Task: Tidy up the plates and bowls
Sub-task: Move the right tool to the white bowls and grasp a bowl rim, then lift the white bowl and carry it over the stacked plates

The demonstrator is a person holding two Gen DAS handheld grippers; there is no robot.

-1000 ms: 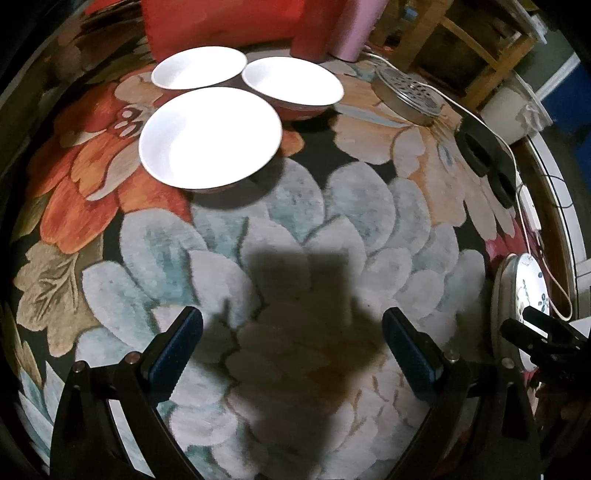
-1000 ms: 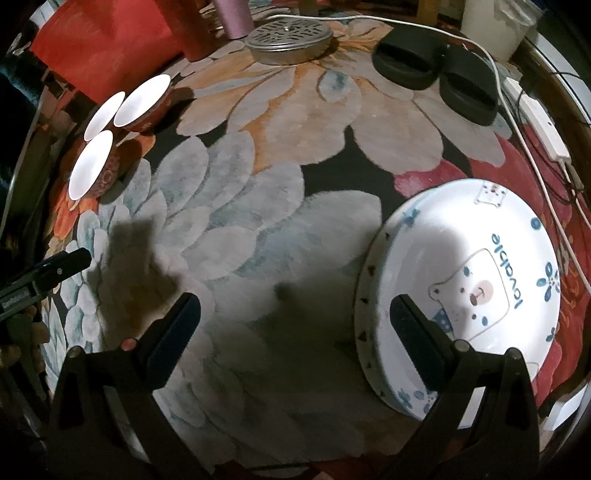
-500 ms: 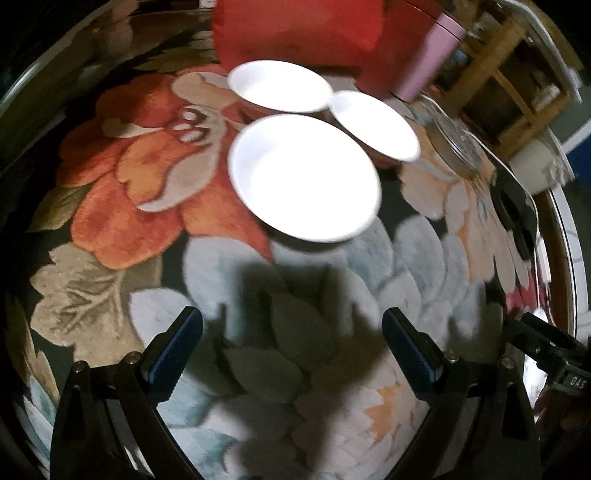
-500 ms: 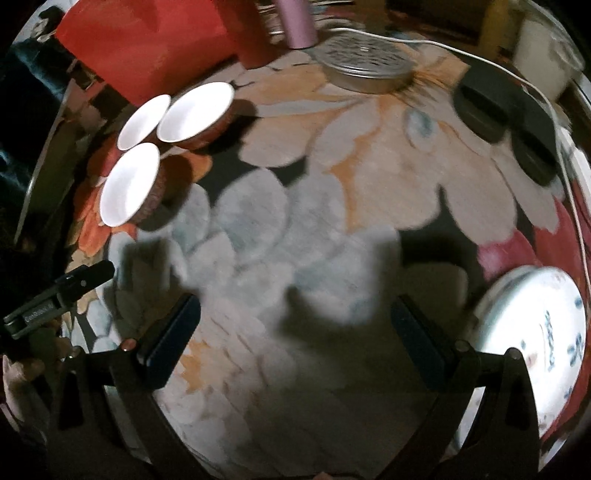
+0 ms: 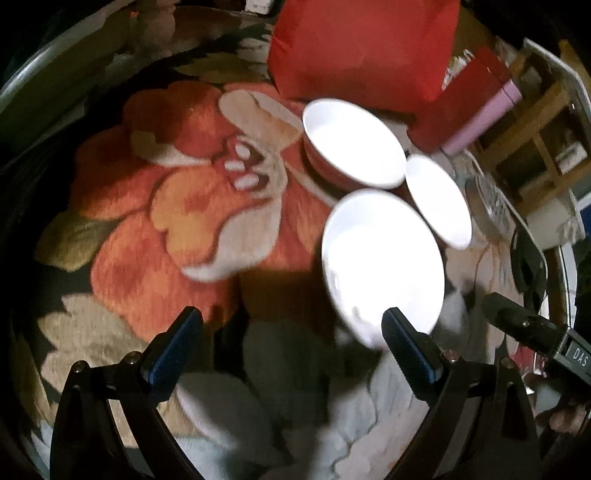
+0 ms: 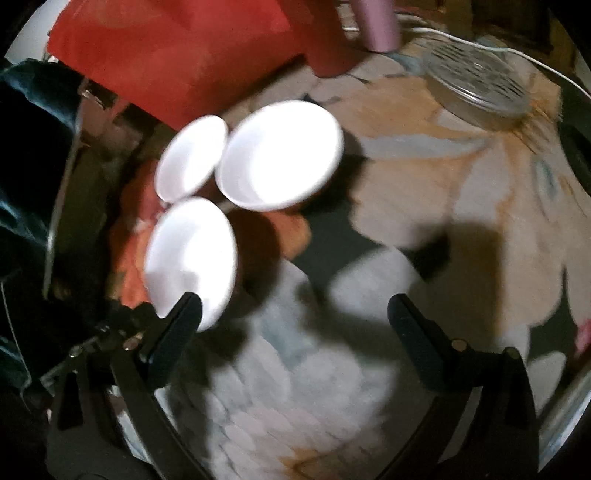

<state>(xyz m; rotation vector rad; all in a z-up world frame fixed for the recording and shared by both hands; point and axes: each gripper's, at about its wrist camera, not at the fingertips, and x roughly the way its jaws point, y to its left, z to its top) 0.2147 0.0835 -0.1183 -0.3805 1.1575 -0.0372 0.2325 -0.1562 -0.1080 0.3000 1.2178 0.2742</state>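
A thick pile rug point(image 5: 177, 229) printed with large orange, beige and pale grey-blue flowers covers the floor. Near its far edge lie red cushions point(image 5: 362, 48), with a pink cylinder point(image 6: 376, 26), a round perforated metal lid point(image 6: 476, 85) and a white cable point(image 6: 480, 40) off to the right; the room around is dim, and both views are blurred.

Three round bowls point(image 5: 382, 269) sit upright on the rug in a tight cluster before the cushions, mouths up, so no long axis shows. Their insides are glossy white, their outer walls reddish.

The left gripper point(image 5: 291, 347) stands wide apart with nothing between its dark ribbed pads. The right gripper point(image 6: 295, 328) has just been closing slightly but gapes wide, empty.
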